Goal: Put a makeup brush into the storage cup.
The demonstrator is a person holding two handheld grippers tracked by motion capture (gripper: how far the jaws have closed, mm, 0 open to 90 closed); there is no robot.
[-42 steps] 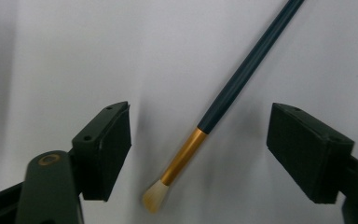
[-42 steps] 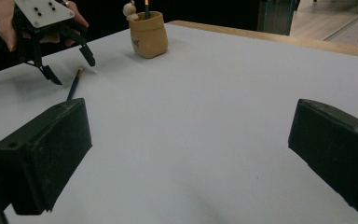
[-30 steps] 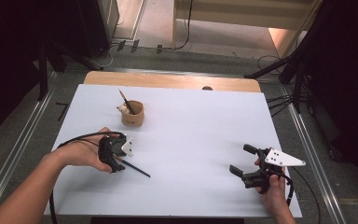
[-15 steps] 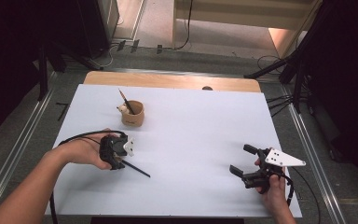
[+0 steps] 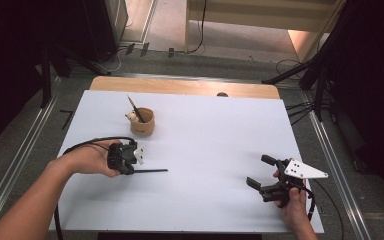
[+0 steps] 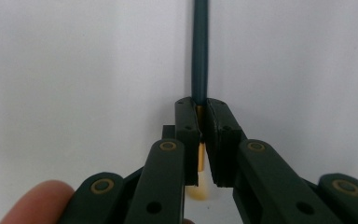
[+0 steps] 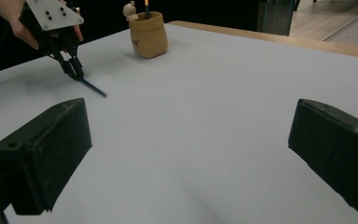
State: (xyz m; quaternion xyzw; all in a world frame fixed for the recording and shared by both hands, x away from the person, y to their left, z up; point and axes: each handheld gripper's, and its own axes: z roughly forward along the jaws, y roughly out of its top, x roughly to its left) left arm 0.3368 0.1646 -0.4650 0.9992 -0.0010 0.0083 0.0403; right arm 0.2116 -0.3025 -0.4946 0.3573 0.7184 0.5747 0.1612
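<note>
My left gripper (image 5: 130,170) rests low on the white table (image 5: 215,135) at the left. Its jaws have just been closing and are now shut on one end of a dark pencil (image 5: 152,170), which sticks out to the right along the table. In the left gripper view the pads (image 6: 189,121) clamp the dark pencil (image 6: 199,46), whose yellowish end shows below them. My right gripper (image 5: 257,170) sits at the front right, open and with nothing between its jaws. In the right gripper view, that gripper (image 7: 186,154) faces the far left gripper (image 7: 72,65) and pencil (image 7: 93,87).
A tan cup (image 5: 143,122) stands behind the left gripper, holding another pencil (image 5: 134,107) and bearing a small figure at its rim. The same cup (image 7: 149,35) is far off in the right gripper view. A wooden strip (image 5: 180,86) edges the table's far side.
The left jaws have closed on the pencil. The pencil, which slanted toward the front right, now points straight right. Both hands stayed in place.
</note>
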